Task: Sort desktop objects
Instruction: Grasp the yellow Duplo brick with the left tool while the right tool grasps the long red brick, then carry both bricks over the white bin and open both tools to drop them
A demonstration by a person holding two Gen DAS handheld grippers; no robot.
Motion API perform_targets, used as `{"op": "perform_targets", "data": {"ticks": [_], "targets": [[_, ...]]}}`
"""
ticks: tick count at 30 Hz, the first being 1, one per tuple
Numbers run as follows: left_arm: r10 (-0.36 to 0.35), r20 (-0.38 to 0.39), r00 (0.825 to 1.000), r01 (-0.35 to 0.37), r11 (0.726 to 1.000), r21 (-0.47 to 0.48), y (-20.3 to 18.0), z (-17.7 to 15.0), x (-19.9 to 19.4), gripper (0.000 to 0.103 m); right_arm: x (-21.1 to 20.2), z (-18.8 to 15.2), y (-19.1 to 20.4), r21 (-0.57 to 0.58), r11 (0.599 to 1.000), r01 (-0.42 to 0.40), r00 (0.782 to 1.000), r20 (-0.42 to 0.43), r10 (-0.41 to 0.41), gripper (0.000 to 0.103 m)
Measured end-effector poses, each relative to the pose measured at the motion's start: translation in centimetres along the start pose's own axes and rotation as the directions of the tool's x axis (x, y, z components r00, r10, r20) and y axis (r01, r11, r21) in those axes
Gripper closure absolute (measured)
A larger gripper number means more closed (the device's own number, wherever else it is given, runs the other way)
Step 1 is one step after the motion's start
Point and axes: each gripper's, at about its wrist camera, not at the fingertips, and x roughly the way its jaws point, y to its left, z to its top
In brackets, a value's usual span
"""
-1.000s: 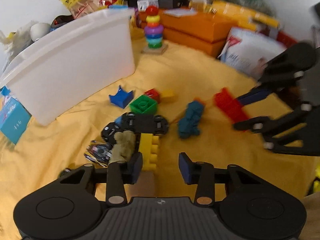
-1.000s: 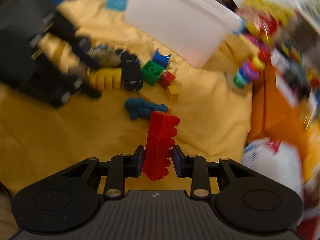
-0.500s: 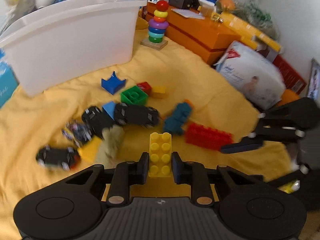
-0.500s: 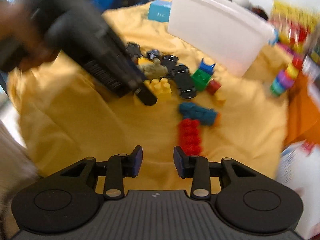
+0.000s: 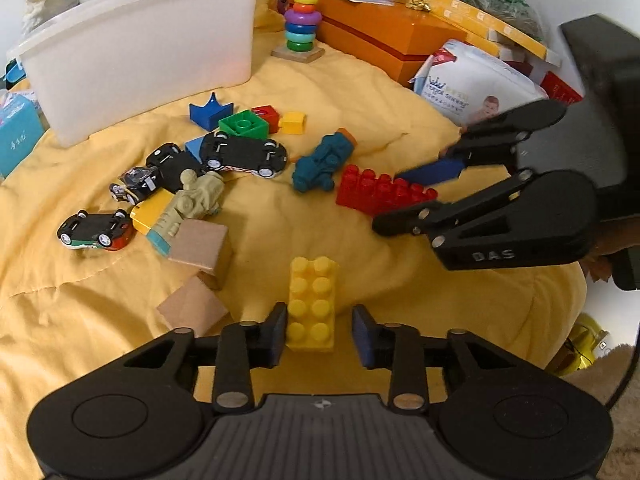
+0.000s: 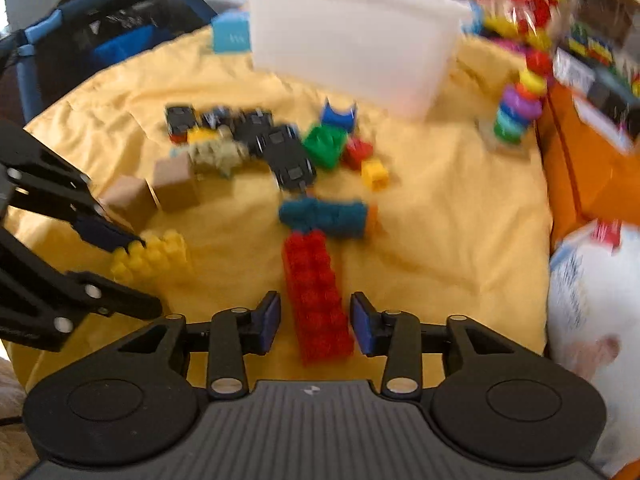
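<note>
A yellow brick (image 5: 312, 304) lies studs-up on the yellow cloth (image 5: 280, 80) between the fingers of my left gripper (image 5: 319, 332), which is open; a gap shows on the brick's right side. In the right wrist view a long red brick (image 6: 316, 296) lies flat between the spread fingers of my right gripper (image 6: 316, 324), also open. The left wrist view shows the same red brick (image 5: 380, 194) with the right gripper (image 5: 390, 202) straddling its end. The left gripper (image 6: 146, 276) shows at the left with the yellow brick (image 6: 152, 258).
A white bin (image 5: 152, 40) stands at the back left. Toy cars (image 5: 244, 154), a teal toy (image 5: 324, 160), a green block (image 5: 244, 126) and two wooden blocks (image 5: 200, 244) crowd the middle. A ring stacker (image 5: 302, 20), orange boxes (image 5: 384, 28) and a white pack (image 5: 476, 80) line the back right.
My right gripper let go of the red brick, which now lies on the cloth between its fingers. My left gripper closed on the yellow brick, drew it back, and has opened.
</note>
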Motion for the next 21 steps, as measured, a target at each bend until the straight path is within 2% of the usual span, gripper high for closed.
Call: {"op": "perform_targets", "data": {"ticks": [2,3,4,8,13,17,21], "targets": [[0.005,0.003,1.000,-0.005,1.000,0.001,-0.1,-0.1,0.1,0.065,-0.4,-0.4,-0.3,0.029,0.999,-0.032,0.999,0.005,0.031,0.076],[0.007,0.008,1.000,-0.007,1.000,-0.002,-0.1,-0.1,0.1,0.073,-0.6,-0.4,-0.2,0.023,0.999,-0.037,0.999,0.002,0.037,0.076],[0.012,0.021,1.000,-0.012,1.000,-0.006,0.0,-0.1,0.0,0.076,-0.8,-0.5,-0.1,0.014,0.999,-0.041,0.999,-0.001,0.041,0.076],[0.002,0.080,0.997,0.001,0.999,-0.036,0.5,0.4,-1.3,0.076,-1.9,-0.1,0.5,-0.008,0.998,-0.066,0.998,0.011,0.066,0.076],[0.023,0.196,0.980,-0.013,0.999,-0.052,1.9,3.1,-4.8,0.076,-4.2,2.6,0.2,-0.011,0.999,-0.050,0.992,0.117,0.051,0.076],[0.076,0.309,0.948,-0.062,0.997,-0.055,3.8,6.8,-7.6,0.076,-5.7,6.1,-0.8,-0.009,1.000,-0.026,0.974,0.224,0.027,0.076],[0.152,0.409,0.900,-0.143,0.988,-0.053,6.3,11.1,-9.6,0.076,-6.6,10.3,-2.4,0.022,1.000,0.006,0.945,0.327,-0.013,0.076]]}}
